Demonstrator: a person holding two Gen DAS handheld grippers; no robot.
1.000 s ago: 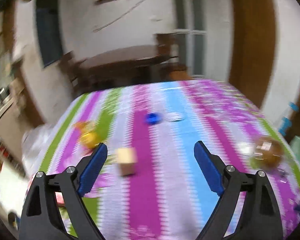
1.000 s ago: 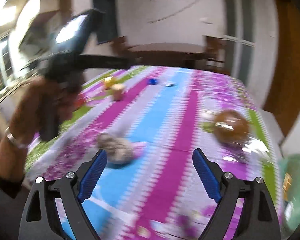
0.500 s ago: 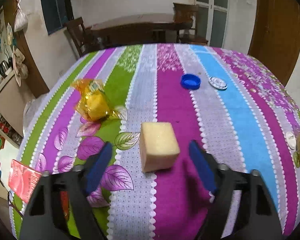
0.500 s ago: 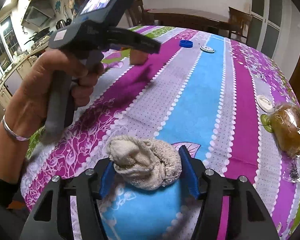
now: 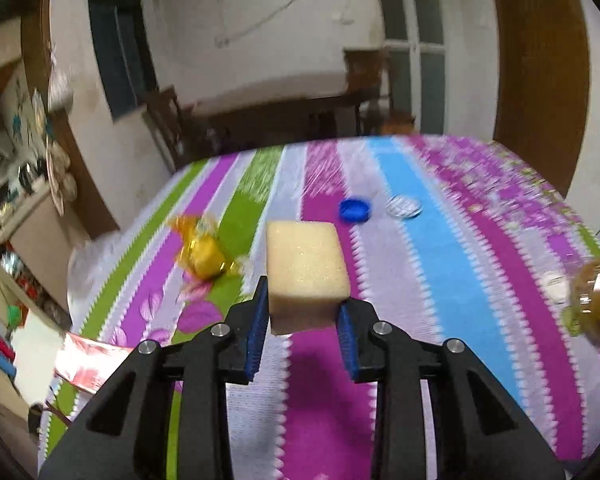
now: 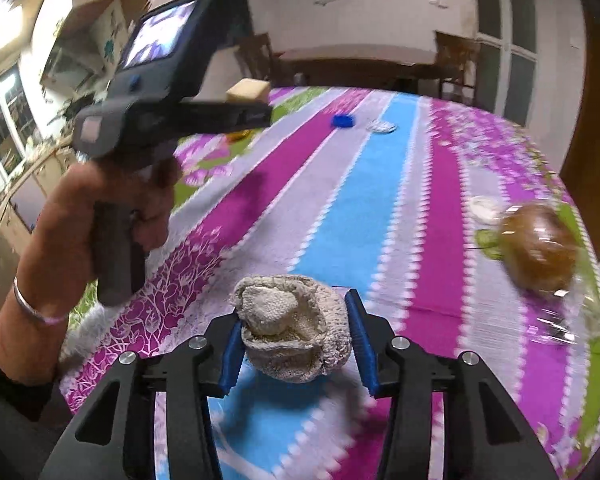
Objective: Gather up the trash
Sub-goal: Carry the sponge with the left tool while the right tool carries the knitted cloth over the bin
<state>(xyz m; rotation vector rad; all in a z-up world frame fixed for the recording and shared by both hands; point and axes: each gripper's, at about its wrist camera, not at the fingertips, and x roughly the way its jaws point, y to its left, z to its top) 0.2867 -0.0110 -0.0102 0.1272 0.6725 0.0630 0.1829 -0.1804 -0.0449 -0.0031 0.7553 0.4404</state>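
Two pieces of trash are held at once, one in each gripper. A sponge (image 5: 306, 272) is clamped between the narrowed jaws of the left gripper (image 5: 302, 330) and is carried above the striped table (image 5: 440, 288), its far end sticking out past the tips. A cloth wad (image 6: 294, 326) is pinched between the partly closed jaws of the right gripper (image 6: 296, 346), filling the gap. A yellow wrapper (image 5: 204, 254), blue cap (image 5: 355, 210) and wrapped bun (image 6: 538, 246) lie on the table, well apart.
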